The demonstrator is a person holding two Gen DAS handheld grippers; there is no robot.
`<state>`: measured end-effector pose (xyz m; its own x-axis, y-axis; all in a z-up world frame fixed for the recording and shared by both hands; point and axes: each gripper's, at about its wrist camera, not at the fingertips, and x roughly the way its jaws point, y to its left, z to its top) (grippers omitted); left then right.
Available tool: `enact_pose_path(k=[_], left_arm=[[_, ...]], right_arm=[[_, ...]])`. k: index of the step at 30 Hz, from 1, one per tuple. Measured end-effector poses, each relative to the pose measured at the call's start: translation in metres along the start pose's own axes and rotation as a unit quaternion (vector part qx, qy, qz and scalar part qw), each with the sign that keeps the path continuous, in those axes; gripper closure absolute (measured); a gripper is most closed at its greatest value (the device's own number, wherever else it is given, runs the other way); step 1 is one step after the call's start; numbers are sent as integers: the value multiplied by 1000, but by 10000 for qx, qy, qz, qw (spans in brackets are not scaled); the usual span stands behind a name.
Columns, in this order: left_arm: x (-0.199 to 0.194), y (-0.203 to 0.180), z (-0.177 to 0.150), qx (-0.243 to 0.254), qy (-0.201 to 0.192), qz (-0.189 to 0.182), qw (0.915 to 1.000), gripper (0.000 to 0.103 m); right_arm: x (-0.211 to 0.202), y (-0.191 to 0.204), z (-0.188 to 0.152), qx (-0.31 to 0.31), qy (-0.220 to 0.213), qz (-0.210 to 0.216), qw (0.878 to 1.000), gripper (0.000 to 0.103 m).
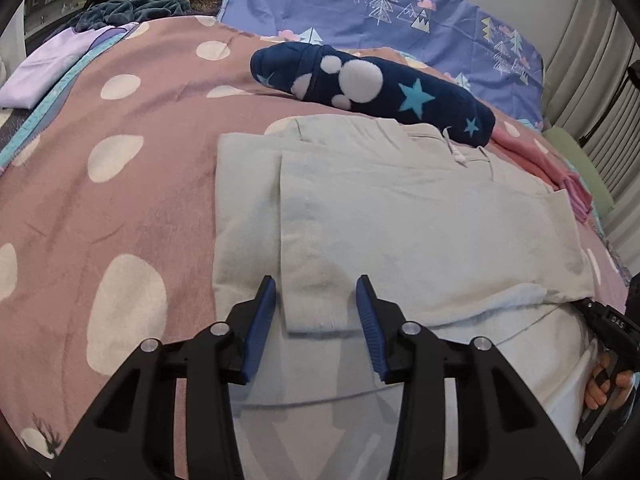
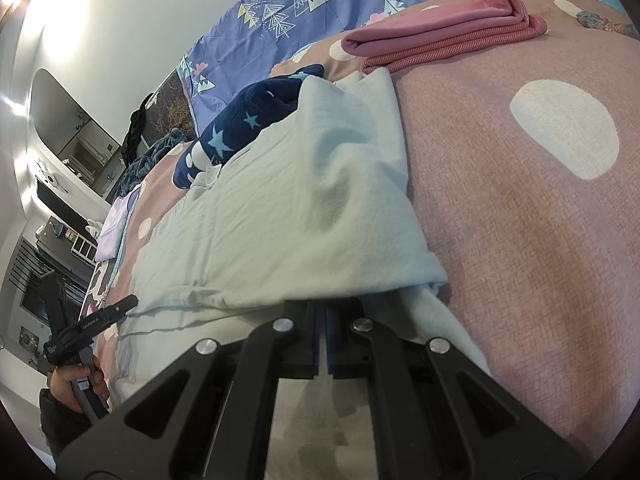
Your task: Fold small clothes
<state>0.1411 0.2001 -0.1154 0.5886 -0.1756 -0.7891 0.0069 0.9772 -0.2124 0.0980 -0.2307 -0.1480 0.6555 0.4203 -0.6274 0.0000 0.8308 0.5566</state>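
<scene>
So the pale mint-green cotton garment lying on the dusty-pink bedspread with big cream dots looks about halfway folded to me. One flap is already laid over the rest, its hem ending near the bed's near edge, with a strip of the lower layer showing to its left. What's left, I'd guess, is another fold or two to make it compact, then stacking it with the finished stuff.

The left gripper hovers over that hem corner with its blue pads apart and nothing pinched, fabric below but not clamped. The right gripper has its fingers shut tight, and the mint cloth bunches right over the tips, so it seems pinched on the garment's edge, though the contact itself is hidden under the fold.

View differences: the left wrist view gives the flat layout, the drawstring up top, and a navy fleece piece with white dots and turquoise stars lying along the far edge of the garment. The right wrist view shows a folded pink stack clearly, probably done already, plus the person's hand holding the left gripper.
</scene>
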Motion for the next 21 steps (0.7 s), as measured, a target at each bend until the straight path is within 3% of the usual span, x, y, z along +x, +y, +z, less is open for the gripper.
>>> enact_pose_path(k=[1, 2, 4, 5, 7, 10, 12, 13, 17, 21], left_arm=[[-2, 3, 0, -83, -42, 41, 9999, 93], [-8, 8, 1, -265, -155, -169, 9994, 100], [-26, 12, 3, -508, -450, -472, 9966, 100], [-44, 9, 5, -404, -709, -428, 9957, 100], [-60, 3, 5, -203, -852, -308, 9957, 100], [-51, 0, -2, 57, -541, -20, 9985, 99], [-33, 7, -6, -17, -262, 134, 9996, 93], [-26, 11, -9, -98, -147, 184, 9997, 83], [-24, 19, -5, -427, -293, -502, 9974, 56], [-17, 14, 17, -316, -343, -621, 9970, 56]], right_arm=[[0, 0, 0, -5, 0, -5, 10000, 101], [0, 0, 0, -7, -4, -5, 10000, 101], [0, 0, 0, -12, -8, -6, 10000, 101], [0, 0, 0, -14, -7, -11, 10000, 101], [-1, 2, -1, -49, -18, -46, 10000, 101], [0, 4, -1, -73, -23, -74, 9999, 101], [0, 4, -1, -66, -20, -66, 10000, 101], [0, 4, -1, -68, -22, -67, 10000, 101], [0, 3, -1, -61, -14, -64, 10000, 101], [1, 4, 0, -55, -22, -54, 10000, 101]])
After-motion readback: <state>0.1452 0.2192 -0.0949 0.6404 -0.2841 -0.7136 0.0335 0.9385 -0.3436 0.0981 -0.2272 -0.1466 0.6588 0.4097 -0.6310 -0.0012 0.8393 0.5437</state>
